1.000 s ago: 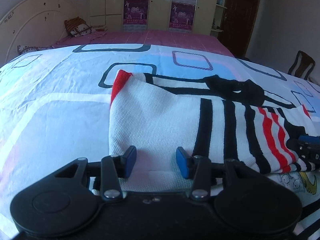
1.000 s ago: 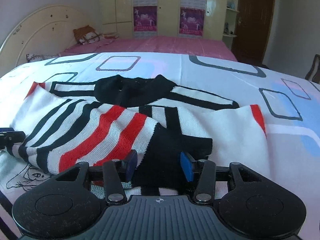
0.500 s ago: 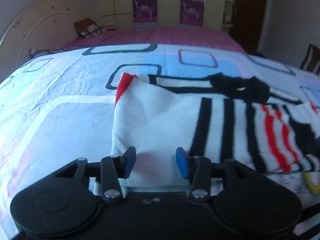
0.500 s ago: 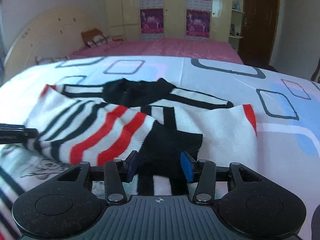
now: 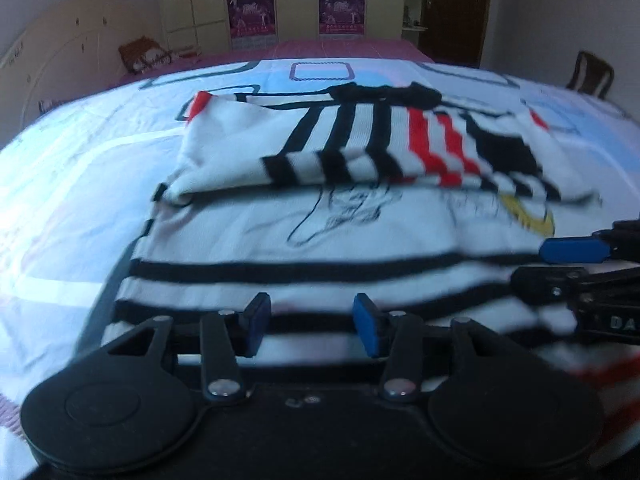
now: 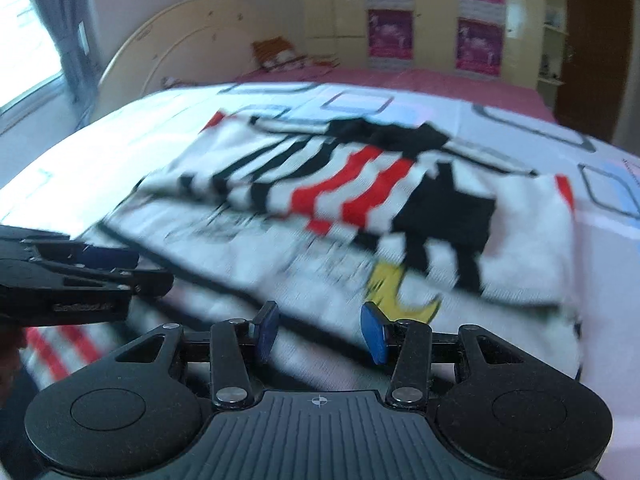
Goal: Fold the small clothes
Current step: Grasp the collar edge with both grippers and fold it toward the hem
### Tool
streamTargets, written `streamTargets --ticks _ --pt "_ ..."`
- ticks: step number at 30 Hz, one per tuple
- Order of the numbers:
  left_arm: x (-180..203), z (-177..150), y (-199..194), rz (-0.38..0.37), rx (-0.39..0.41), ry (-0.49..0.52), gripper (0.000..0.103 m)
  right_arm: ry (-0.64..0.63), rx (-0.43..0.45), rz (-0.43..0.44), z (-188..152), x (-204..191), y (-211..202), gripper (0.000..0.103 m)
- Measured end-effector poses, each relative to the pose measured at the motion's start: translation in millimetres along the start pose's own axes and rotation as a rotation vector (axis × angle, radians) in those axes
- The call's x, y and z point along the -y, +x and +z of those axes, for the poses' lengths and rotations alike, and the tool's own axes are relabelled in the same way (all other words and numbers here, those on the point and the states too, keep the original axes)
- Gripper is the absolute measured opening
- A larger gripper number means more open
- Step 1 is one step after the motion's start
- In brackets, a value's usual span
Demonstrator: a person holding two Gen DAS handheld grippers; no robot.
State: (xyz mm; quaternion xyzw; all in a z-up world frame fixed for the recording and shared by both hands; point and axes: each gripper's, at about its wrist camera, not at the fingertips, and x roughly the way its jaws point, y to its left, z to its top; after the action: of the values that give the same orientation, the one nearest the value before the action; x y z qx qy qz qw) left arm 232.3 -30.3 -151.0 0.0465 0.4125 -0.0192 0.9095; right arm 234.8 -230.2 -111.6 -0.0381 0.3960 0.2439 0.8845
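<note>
A white knit sweater (image 5: 360, 236) with black and red stripes and a drawn figure lies flat on the bed; it also shows in the right wrist view (image 6: 360, 216). Both striped sleeves (image 5: 400, 152) are folded across its upper half, and the black collar (image 5: 384, 94) points away from me. My left gripper (image 5: 310, 328) is open and empty over the striped hem at the near edge. My right gripper (image 6: 320, 330) is open and empty over the lower body, near a yellow print (image 6: 394, 288). Each gripper shows at the edge of the other's view.
The bed is covered by a white sheet (image 5: 80, 160) with blue and black rectangle prints, then a pink cover (image 6: 420, 80) farther back. A curved headboard (image 6: 172, 48) and a pillow (image 6: 280, 54) are at the far left. A wardrobe, a dark door and a chair (image 5: 590, 74) stand behind.
Both grippers have pulled back from the folded sleeves toward the sweater's hem, staying open. The lower body with the drawn figure and hem stripes has come into view. The sleeves stay folded.
</note>
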Motion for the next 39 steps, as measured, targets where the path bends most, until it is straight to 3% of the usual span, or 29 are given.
streamTargets --ticks 4,7,11,16,19,26,39 --pt "-14 -16 -9 0.038 0.012 0.042 0.065 -0.09 -0.003 -0.104 -25 -10 -8 0.046" --pt "-32 -25 -14 0.023 0.012 0.009 0.066 -0.09 -0.002 -0.196 -37 -5 -17 0.047" --pt "-44 -36 -24 0.006 0.02 0.005 0.066 -0.018 -0.019 -0.253 -44 -3 -28 0.047" --pt "-50 -45 -38 -0.029 0.014 -0.002 0.063 0.05 0.027 -0.241 -50 -28 -52 0.047" --pt "-51 -53 -43 -0.043 0.017 0.016 0.064 0.017 -0.02 -0.281 -62 -45 -48 0.047" --pt "-64 -62 -51 -0.056 0.004 0.023 0.065 0.085 -0.02 -0.366 -80 -44 -62 0.047" --pt "-71 -66 -80 -0.081 0.011 0.011 0.071 0.204 -0.002 -0.381 -95 -55 -94 0.047"
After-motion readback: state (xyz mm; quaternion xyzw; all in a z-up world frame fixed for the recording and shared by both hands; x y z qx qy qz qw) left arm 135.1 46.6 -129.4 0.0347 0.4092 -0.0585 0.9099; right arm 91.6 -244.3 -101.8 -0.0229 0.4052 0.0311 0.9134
